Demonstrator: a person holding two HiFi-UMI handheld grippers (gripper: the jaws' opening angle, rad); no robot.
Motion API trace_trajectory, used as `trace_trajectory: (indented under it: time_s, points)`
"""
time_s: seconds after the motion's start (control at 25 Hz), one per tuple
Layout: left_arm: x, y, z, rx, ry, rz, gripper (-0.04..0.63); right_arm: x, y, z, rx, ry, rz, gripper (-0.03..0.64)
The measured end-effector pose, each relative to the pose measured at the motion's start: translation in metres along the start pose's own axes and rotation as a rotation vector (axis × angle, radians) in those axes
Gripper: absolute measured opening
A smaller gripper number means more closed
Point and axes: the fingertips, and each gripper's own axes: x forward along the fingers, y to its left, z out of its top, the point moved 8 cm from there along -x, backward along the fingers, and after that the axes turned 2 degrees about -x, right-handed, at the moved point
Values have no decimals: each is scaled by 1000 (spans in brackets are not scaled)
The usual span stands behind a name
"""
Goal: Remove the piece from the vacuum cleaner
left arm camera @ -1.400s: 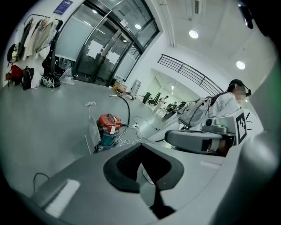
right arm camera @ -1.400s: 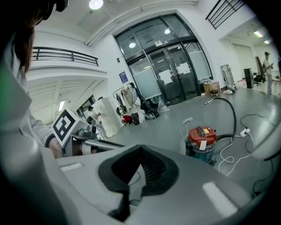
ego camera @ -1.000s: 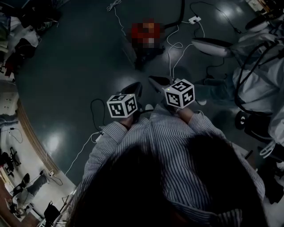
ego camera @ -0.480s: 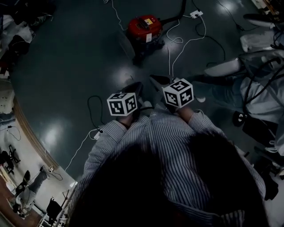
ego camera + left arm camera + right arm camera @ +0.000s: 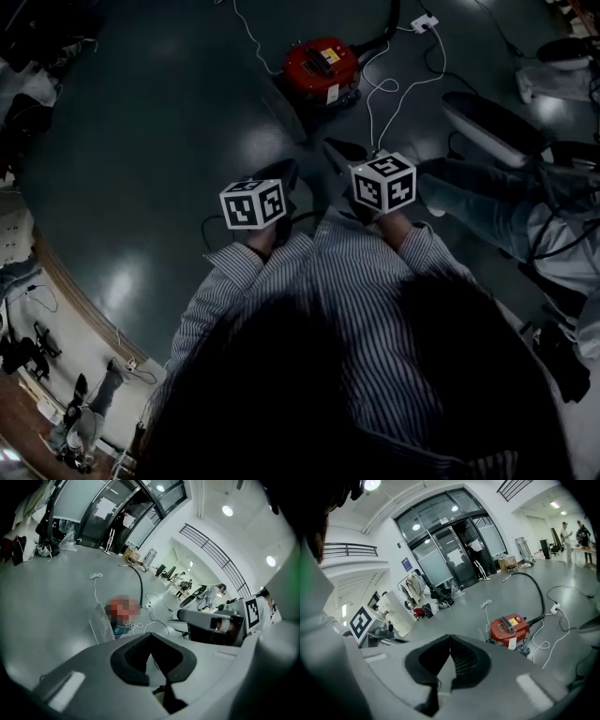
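The person in the striped shirt (image 5: 356,281) stands holding both tools out in front, level with each other in the middle of the head view. The left gripper (image 5: 151,635) is clenched, its dark pads meeting at the tips with nothing caught between them. The right gripper (image 5: 450,637) is closed the same way and is also empty.

The red canister vacuum cleaner (image 5: 322,67) sits on the glossy grey floor (image 5: 169,141) at the top centre of the head view, well apart from both tools and touched by neither. In the right gripper view it shows right of centre, just beyond the jaws' outline. A black hose (image 5: 386,28) runs off from its right side toward the top edge, and a white cable (image 5: 398,89) loops across the floor beside it to a white power strip (image 5: 424,21). A thin pale panel (image 5: 283,114) stands just beside the vacuum's lower left. Dark-framed glass doors (image 5: 454,555) fill the upper middle of the right gripper view.
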Motion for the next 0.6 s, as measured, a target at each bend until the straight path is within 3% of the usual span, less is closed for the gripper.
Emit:
trace_trajectory:
  time_s: [0.24, 0.4, 0.6]
  points:
    - [27, 38, 40, -19, 66, -36, 8, 47, -13, 30, 50, 18, -38, 3]
    - [51, 47, 48, -54, 117, -69, 8, 64, -25, 27, 123, 70, -26, 3]
    - [77, 58, 49, -81, 168, -54, 8, 78, -43, 17, 152, 142, -39, 3]
